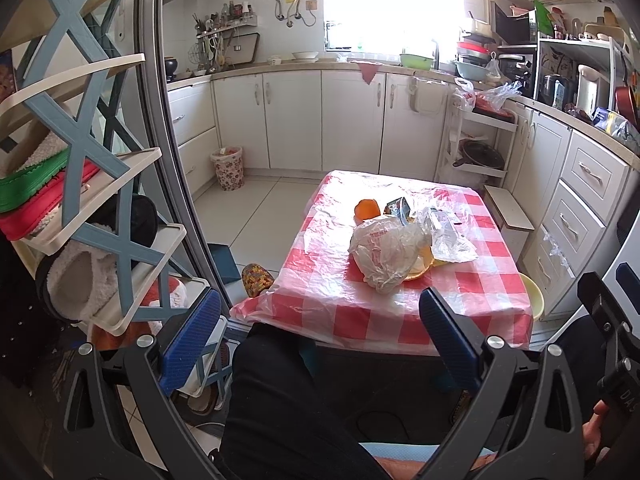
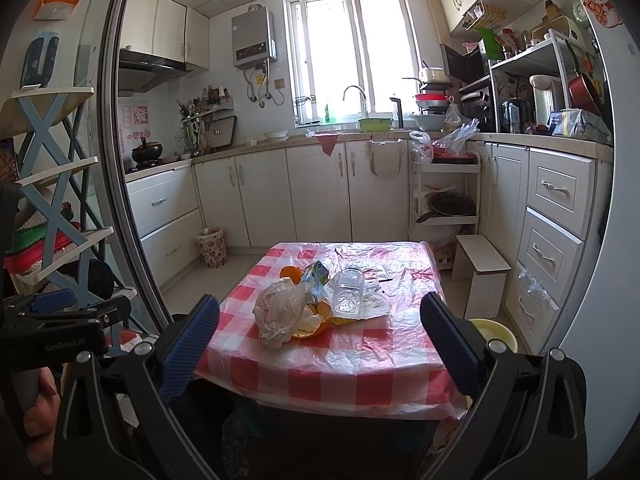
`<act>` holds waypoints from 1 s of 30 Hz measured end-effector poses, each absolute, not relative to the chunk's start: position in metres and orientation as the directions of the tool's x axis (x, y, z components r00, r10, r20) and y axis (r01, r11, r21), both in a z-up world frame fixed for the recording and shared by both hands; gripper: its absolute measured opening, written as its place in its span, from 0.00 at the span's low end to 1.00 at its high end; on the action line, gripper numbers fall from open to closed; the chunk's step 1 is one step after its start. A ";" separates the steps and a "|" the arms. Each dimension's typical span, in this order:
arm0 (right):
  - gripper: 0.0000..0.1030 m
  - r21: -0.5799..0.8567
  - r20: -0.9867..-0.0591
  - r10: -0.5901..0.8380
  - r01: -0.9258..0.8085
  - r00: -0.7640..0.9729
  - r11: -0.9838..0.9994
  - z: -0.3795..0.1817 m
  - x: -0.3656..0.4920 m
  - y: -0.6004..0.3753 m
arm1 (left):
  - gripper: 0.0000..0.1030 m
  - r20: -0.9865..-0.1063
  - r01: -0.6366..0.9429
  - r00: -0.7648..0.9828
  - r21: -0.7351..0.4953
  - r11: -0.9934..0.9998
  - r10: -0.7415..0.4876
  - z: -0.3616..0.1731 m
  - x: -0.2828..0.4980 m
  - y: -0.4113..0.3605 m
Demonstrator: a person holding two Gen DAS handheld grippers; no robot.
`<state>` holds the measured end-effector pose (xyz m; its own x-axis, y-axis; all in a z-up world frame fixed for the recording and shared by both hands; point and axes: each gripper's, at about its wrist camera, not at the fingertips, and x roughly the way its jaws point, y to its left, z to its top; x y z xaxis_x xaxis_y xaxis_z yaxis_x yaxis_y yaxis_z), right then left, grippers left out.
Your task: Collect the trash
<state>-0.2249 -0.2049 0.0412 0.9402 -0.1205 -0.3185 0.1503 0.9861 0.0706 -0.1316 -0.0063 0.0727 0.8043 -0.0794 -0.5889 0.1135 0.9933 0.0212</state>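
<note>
Ahead, the trash is lying in a heap on the checked table (image 2: 320, 376): a crumpled white bag (image 2: 280, 312) is resting against orange peel (image 2: 316, 322), with a clear plastic bottle (image 2: 349, 290), what looks like a squashed carton (image 2: 316, 276) and an orange (image 2: 291, 273) close behind. Both the left gripper (image 1: 320, 340) and the right gripper (image 2: 320, 340) are hanging short of the table, jaws spread wide and holding nothing. A flowered wastebasket (image 2: 211, 247) is standing on the floor by the cabinets, well apart from the table.
</note>
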 end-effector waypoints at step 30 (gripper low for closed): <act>0.94 0.041 -0.335 -0.096 0.117 0.937 0.992 0.032 -0.204 -0.205 | 0.93 -0.612 0.105 0.789 0.041 0.994 -0.058 0.066 -0.106 -0.012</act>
<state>-0.2040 -0.2048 0.0324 0.9374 -0.0964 -0.3347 0.1166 0.9923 0.0406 -0.1056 -0.0118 0.0664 0.7891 -0.0582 -0.6116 0.1048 0.9937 0.0407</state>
